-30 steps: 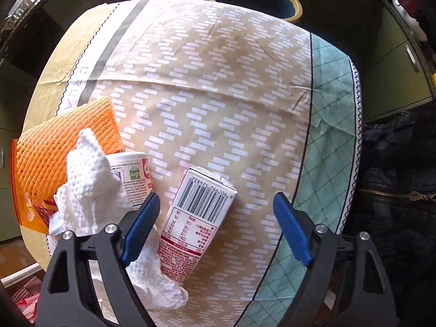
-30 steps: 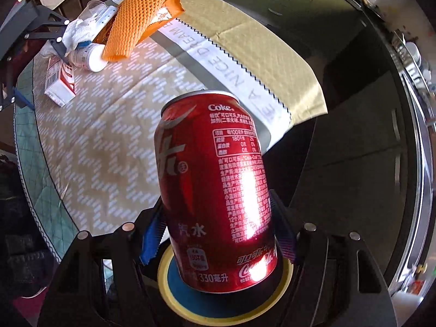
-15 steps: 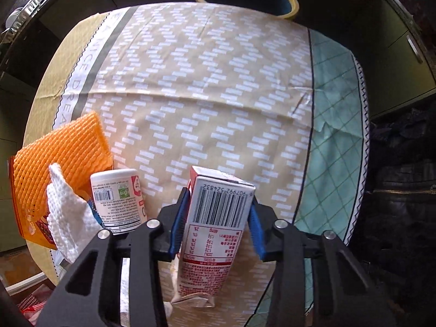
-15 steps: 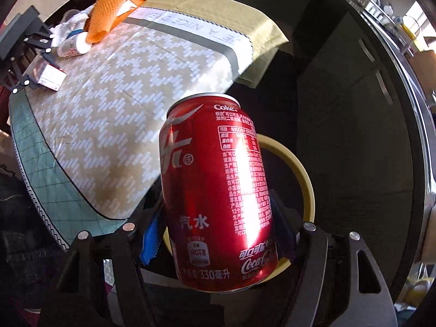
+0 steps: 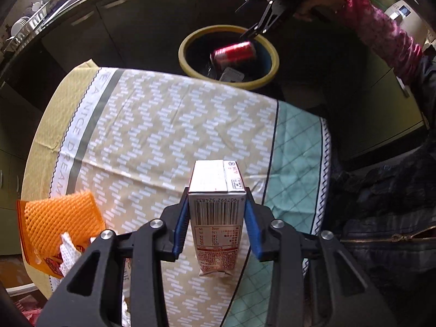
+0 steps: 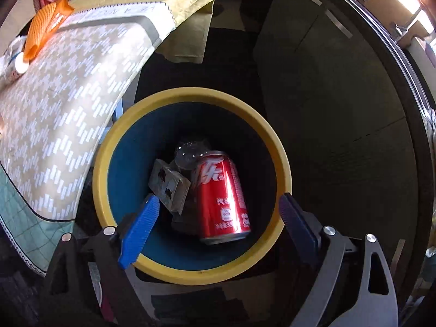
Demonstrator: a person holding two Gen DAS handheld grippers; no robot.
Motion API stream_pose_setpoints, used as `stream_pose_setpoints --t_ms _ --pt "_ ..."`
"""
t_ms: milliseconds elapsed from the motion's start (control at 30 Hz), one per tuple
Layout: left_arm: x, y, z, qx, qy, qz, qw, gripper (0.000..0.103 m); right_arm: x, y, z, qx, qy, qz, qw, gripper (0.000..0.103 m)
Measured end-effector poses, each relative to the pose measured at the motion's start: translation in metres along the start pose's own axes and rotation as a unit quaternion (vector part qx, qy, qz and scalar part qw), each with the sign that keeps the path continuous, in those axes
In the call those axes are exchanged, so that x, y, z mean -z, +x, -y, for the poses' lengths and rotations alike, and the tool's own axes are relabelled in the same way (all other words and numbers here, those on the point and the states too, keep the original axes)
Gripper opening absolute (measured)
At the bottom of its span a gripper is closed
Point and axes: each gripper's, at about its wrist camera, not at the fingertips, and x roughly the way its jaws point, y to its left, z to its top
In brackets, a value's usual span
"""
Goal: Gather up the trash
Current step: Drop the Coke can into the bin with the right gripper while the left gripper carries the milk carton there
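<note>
My left gripper (image 5: 216,214) is shut on a white and red drink carton (image 5: 216,199) and holds it above the table. My right gripper (image 6: 218,215) is open and empty above the yellow-rimmed bin (image 6: 275,147). A red Coke can (image 6: 222,199) lies inside the bin on a small box (image 6: 169,184) and clear plastic (image 6: 189,151). In the left wrist view the bin (image 5: 190,41) stands beyond the table's far edge with the can (image 5: 234,52) in it and the right gripper (image 5: 249,31) above it.
The table carries a beige patterned cloth (image 5: 163,125) with a teal edge (image 5: 294,150). Orange foam netting (image 5: 57,218), white tissue (image 5: 69,253) and a small white bottle (image 6: 16,65) lie at its left. Dark cabinets (image 6: 327,81) surround the bin.
My left gripper closed on the carton and lifted it off the table. My right gripper carried the can over the bin and opened; the can now lies in the bin.
</note>
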Motion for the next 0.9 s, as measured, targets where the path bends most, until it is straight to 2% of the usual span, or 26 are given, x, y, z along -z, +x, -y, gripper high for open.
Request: stream_pose_setpoints --t_ms 200,333,500,633,667,733,800,900 --pt "-0.047 0.005 0.011 0.016 0.018 0.03 0.9992 0.036 0.041 -0.047 0.027 -0.013 0.066 0.069 0.995 0.085" --pt "-0.098 0.012 0.016 0.012 0.038 0.046 0.9981 0.036 0.083 -0.07 0.038 -0.021 0.109 0.104 0.988 0.083" --pt "-0.168 0.03 0.027 0.004 0.066 0.073 0.9951 0.036 0.13 -0.085 0.045 -0.024 0.139 0.113 0.984 0.082" --pt "-0.21 0.06 0.04 -0.003 0.085 0.065 0.9942 0.037 0.152 -0.09 0.049 -0.03 0.151 0.108 0.982 0.082" --pt "-0.217 0.069 0.041 -0.006 0.084 0.06 0.9946 0.046 0.156 -0.093 0.051 -0.033 0.151 0.107 0.982 0.082" --pt "-0.225 0.083 0.042 -0.005 0.082 0.048 0.9954 0.055 0.159 -0.097 0.051 -0.03 0.149 0.106 0.983 0.082" --pt "-0.227 0.092 0.042 -0.006 0.078 0.035 0.9964 0.055 0.161 -0.106 0.05 -0.028 0.145 0.112 0.983 0.082" --pt "-0.215 0.081 0.04 -0.016 0.072 0.032 0.9967 0.055 0.152 -0.12 0.045 -0.027 0.131 0.127 0.983 0.082"
